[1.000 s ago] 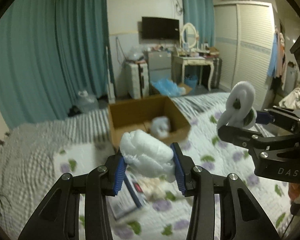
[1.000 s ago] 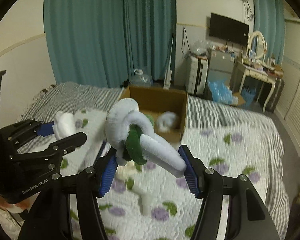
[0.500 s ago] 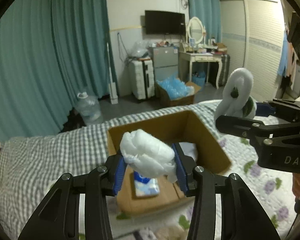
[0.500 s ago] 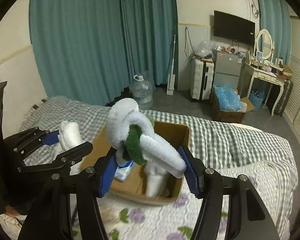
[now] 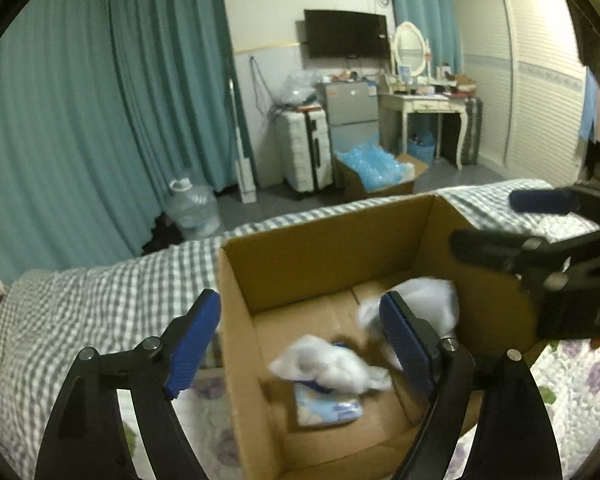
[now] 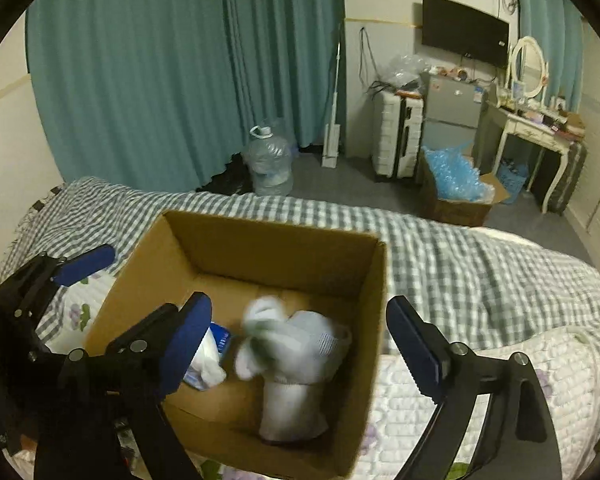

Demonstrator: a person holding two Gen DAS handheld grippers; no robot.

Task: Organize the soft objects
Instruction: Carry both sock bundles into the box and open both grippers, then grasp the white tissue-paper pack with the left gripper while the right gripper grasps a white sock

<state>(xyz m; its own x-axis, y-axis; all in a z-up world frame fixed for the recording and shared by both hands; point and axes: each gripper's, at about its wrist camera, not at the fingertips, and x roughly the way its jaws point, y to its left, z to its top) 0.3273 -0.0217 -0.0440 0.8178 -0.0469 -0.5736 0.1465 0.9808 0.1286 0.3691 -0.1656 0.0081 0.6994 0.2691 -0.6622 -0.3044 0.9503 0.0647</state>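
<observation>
Teal curtains (image 6: pixel 180 72) are seen behind a bed (image 6: pixel 480 264) covered with a grey checked blanket and a white floral quilt, on which an open cardboard box (image 6: pixel 268 240) is set. Across the floor, a wall-mounted television (image 5: pixel 346 34), a white suitcase (image 5: pixel 306 146), a water jug (image 6: pixel 270 160) and a dressing desk (image 5: pixel 424 104) with an oval mirror are visible. The left hand-held gripper (image 5: pixel 300 344) is held above the box with its blue-padded jaws spread wide and nothing gripped between them. Below it, a crumpled white soft bundle (image 5: pixel 332 366) is seen blurred inside the box, over a pale blue packet (image 5: pixel 326 406) on the box floor. The right hand-held gripper (image 6: pixel 300 340) is likewise spread wide and empty above the box. Beneath it, a white and green plush (image 6: pixel 278 340) is seen blurred inside the box, over a white folded item (image 6: pixel 292 412) standing against the right wall. All of the soft things in view are contained in the box.
</observation>
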